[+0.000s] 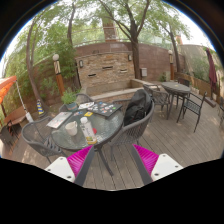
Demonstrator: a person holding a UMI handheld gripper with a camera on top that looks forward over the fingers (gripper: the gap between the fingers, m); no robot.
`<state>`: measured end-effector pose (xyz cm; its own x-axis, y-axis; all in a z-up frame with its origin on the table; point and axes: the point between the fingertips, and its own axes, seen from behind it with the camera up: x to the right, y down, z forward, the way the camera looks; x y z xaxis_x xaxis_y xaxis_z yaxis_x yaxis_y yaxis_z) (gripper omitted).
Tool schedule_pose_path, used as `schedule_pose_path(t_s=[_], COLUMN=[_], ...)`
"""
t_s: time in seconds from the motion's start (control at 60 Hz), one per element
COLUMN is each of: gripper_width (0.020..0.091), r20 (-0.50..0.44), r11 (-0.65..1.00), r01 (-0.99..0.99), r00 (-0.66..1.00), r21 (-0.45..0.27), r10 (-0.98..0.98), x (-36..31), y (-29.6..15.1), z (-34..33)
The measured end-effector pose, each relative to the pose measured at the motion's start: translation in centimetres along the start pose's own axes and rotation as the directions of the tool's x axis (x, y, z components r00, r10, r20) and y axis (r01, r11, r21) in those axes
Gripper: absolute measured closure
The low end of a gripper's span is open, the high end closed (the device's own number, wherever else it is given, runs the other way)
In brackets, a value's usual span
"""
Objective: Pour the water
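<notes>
Bottle [89, 128] | maybe, on glass table [70, 135] | beyond open jaws

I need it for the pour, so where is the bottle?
In the gripper view, the bottle stands on the round glass table, ahead of the open gripper, slightly left of the gap.

Items on the glass table [70, 135] too small to identify.

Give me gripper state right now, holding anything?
Gripper: open, holding nothing; fingers apart, short of the glass table and chair ahead.
</notes>
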<state>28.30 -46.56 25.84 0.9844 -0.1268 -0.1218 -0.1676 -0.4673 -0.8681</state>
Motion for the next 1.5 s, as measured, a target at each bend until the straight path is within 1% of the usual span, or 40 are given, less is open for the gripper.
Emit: schedule_pose_path(t_s=[0.117, 0.133, 0.15, 0.183, 0.233, 0.3, 0.333, 0.4, 0.5, 0.633, 0.733, 0.85, 0.933, 1.05, 1.1, 1.217, 1.25, 1.283, 1.3, 1.317, 1.333, 1.367, 1.4, 1.45, 1.467, 1.5], gripper_width=[0.0281, 0.0283, 0.0281, 0.0282, 0.0280, 0.0281, 0.0281, 0.0282, 0.0291, 0.0307, 0.0306, 0.0305, 0.0307, 0.0306, 0.0287, 0.0300, 0.0317, 0.0349, 0.0389, 0.0460, 0.0498, 0.0500, 0.0523, 0.0524, 0.0540, 0.0540], r20=[-0.041, -0.050, -0.058, -0.076, -0.092, -0.091, -0.095, -0.099, -0.076, -0.040, -0.030, -0.027, -0.057, -0.093, -0.070, -0.029, -0.016, -0.009, -0.015, -0.027, -0.035, -0.043, -0.043, -0.038, -0.037, -0.034], r11=[1.000, 1.000, 1.000, 1.000, 1.000, 0.999, 0.998, 0.997, 0.997, 0.994, 0.991, 0.983, 0.975, 0.965, 0.958, 0.940, 0.936, 0.935, 0.936, 0.937, 0.938, 0.931, 0.932, 0.930, 0.931, 0.935], r01=[-0.014, -0.014, -0.010, -0.007, 0.006, 0.035, 0.044, 0.057, 0.071, 0.082, 0.083, 0.084, 0.093, 0.104, 0.088, 0.060, 0.057, 0.057, 0.061, 0.067, 0.076, 0.083, 0.082, 0.074, 0.073, 0.074], r00=[0.999, 0.999, 0.998, 0.997, 0.996, 0.995, 0.995, 0.994, 0.995, 0.996, 0.996, 0.996, 0.995, 0.992, 0.995, 0.998, 0.998, 0.998, 0.998, 0.998, 0.997, 0.996, 0.997, 0.997, 0.997, 0.997], r21=[-0.011, -0.017, -0.021, -0.026, -0.009, 0.040, 0.051, 0.049, 0.040, 0.071, 0.101, 0.165, 0.204, 0.242, 0.272, 0.336, 0.347, 0.349, 0.346, 0.342, 0.339, 0.355, 0.354, 0.359, 0.357, 0.348], r10=[0.013, 0.013, 0.008, 0.005, -0.007, -0.031, -0.040, -0.052, -0.068, -0.080, -0.081, -0.080, -0.083, -0.083, -0.071, -0.053, -0.055, -0.058, -0.060, -0.062, -0.068, -0.073, -0.072, -0.065, -0.064, -0.066], x=[-0.5, -1.8, 0.4, -3.3, -5.1, -7.5, -8.5, -10.3, -13.2, -15.9, -16.7, -17.2, -16.3, -14.8, -15.1, -16.1, -16.6, -16.7, -16.5, -16.1, -16.4, -16.2, -16.2, -16.4, -16.4, -16.4], y=[0.5, 0.5, 1.2, 0.8, 0.7, 0.4, 0.7, 2.0, 4.2, 6.1, 6.9, 6.5, 5.9, 4.9, 4.1, 1.9, 1.6, 1.6, 1.7, 1.8, 2.1, 1.7, 1.7, 2.0, 2.0, 2.0], z=[0.1, 0.1, -0.5, 0.0, 0.5, 1.6, 2.4, 4.3, 8.3, 15.5, 21.0, 27.1, 30.8, 34.4, 35.2, 36.7, 37.2, 37.5, 37.7, 37.9, 38.4, 38.3, 38.3, 38.6, 38.7, 38.7])
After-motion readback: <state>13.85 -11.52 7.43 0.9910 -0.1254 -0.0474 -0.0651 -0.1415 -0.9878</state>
